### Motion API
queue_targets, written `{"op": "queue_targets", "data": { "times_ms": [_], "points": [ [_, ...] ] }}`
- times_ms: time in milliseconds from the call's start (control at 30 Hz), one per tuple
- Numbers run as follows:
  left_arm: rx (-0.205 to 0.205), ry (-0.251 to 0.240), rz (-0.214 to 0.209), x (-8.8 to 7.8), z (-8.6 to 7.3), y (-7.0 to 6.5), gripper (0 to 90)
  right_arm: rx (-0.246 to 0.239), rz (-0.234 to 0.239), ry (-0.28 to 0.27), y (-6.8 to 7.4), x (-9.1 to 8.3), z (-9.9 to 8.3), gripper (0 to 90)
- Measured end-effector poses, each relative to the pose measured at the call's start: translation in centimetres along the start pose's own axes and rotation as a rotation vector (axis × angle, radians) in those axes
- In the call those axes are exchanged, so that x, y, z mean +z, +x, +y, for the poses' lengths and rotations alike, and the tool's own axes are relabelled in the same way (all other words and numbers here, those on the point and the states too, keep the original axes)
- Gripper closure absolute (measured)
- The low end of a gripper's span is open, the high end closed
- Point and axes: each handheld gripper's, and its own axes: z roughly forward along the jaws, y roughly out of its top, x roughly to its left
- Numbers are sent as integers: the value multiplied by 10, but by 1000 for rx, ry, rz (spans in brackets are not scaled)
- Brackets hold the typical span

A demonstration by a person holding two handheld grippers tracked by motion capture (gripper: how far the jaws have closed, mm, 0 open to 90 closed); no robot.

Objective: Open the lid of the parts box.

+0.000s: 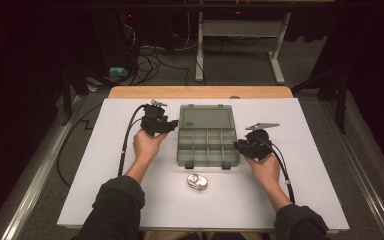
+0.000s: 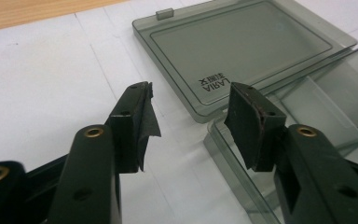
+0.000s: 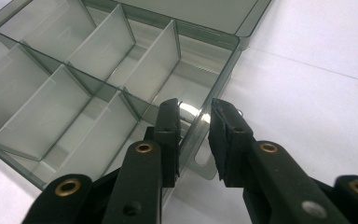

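Observation:
A smoky clear compartment box (image 1: 181, 150) lies open mid-table, its lid (image 1: 206, 118) flat behind it. In the left gripper view the lid (image 2: 242, 51) bears small dark lettering, and the box's wall (image 2: 235, 168) runs under the right jaw. My left gripper (image 1: 173, 125) is at the box's left rear corner. Its jaws (image 2: 191, 116) stand open with nothing between them. My right gripper (image 1: 237, 146) is at the box's right side. Its jaws (image 3: 196, 126) straddle the right wall (image 3: 216, 84), and a gap shows beside the wall. The compartments (image 3: 51, 107) look bare.
A small shiny metal object (image 1: 197, 181) lies on the white table cover (image 1: 320, 190) in front of the box. A wooden table edge (image 1: 200, 92) runs behind. Cables trail from both grippers. A desk frame (image 1: 240, 30) stands on the floor beyond.

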Motion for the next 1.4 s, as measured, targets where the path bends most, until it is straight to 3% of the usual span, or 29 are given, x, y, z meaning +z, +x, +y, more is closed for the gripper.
{"op": "queue_targets", "data": {
  "times_ms": [367, 767, 1000, 1033, 1100, 1233, 1400],
  "points": [
    [17, -28, -32, -18, -12, 0, 470, 2, 10, -6, -1, 0, 0, 740],
    [46, -80, -42, -39, -31, -3, 450, 7, 48, -36, -6, -8, 1, 658],
    [54, -104, -49, -50, -46, -4, 443, -42, 47, -77, -1, -19, -3, 610],
    [60, -107, -52, -55, -50, -4, 443, -74, 30, -104, -1, -22, -6, 590],
    [62, -115, -58, -60, -55, -4, 443, -85, 22, -120, -2, -26, -10, 581],
    [61, -134, -60, -68, -65, -4, 439, -69, 46, -132, -5, -34, -14, 563],
    [49, -147, -69, -74, -76, -3, 431, -87, 55, -151, -4, -42, -17, 539]
  ]
}}
